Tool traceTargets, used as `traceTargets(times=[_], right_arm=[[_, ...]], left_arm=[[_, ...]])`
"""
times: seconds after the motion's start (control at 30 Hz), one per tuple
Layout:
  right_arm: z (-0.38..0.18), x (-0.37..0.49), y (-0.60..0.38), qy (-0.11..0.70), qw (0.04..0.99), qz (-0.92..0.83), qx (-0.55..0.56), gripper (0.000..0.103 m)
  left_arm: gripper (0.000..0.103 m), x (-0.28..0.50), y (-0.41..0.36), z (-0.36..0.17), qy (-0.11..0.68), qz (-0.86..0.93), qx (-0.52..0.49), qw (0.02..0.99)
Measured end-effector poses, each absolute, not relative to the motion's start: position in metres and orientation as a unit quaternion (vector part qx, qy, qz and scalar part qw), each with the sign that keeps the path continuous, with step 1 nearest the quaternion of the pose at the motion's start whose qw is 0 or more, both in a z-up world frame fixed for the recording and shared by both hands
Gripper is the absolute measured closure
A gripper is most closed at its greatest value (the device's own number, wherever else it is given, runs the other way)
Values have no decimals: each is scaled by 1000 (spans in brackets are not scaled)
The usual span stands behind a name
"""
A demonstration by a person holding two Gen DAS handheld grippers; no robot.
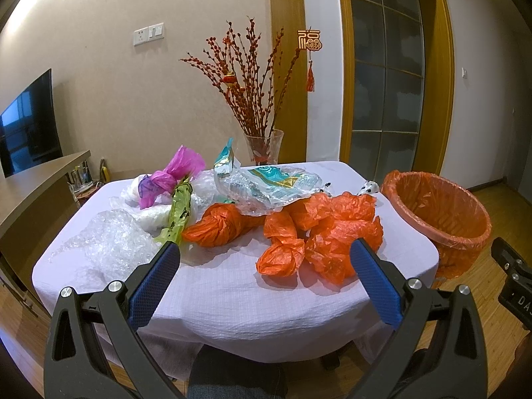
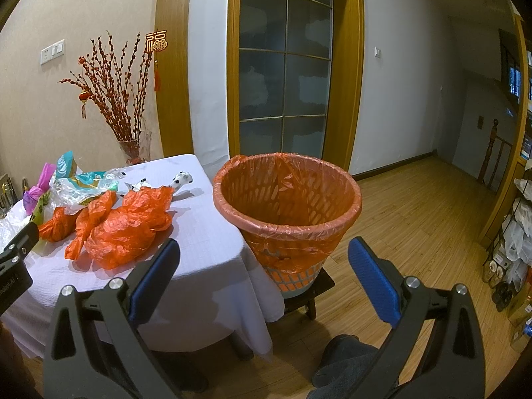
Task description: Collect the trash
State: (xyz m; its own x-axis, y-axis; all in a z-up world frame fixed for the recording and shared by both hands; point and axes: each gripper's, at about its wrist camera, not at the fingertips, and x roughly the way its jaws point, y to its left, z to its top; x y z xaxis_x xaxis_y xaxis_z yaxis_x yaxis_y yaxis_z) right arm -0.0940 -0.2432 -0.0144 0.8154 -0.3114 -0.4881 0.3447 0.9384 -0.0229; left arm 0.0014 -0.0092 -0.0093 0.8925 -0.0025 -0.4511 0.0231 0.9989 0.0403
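Note:
Crumpled trash lies on a white-clothed table (image 1: 232,299): orange plastic bags (image 1: 332,232), a knotted orange bag (image 1: 219,226), a clear and teal wrapper (image 1: 266,186), a green wrapper (image 1: 181,212), a pink bag (image 1: 173,173) and bubble wrap (image 1: 113,242). The orange bags also show in the right wrist view (image 2: 126,226). A bin with an orange liner (image 2: 286,212) stands on a low stool right of the table. My left gripper (image 1: 266,262) is open and empty above the table's near edge. My right gripper (image 2: 262,259) is open and empty in front of the bin.
A glass vase (image 1: 264,148) with red branches stands at the table's far edge. A small black-spotted white object (image 1: 367,188) lies near the far right corner. A wooden counter (image 1: 36,183) is at the left. Wooden floor (image 2: 415,219) and cluttered shelves (image 2: 512,249) are to the right.

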Motion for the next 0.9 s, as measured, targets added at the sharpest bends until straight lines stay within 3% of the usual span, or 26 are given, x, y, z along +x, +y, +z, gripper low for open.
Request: traceTargets(times=[0.9], right_arm=[[-19,-86,-241,256,954,-146,46,4]], left_arm=[[2,5,9,-12,238,7,17,971]])
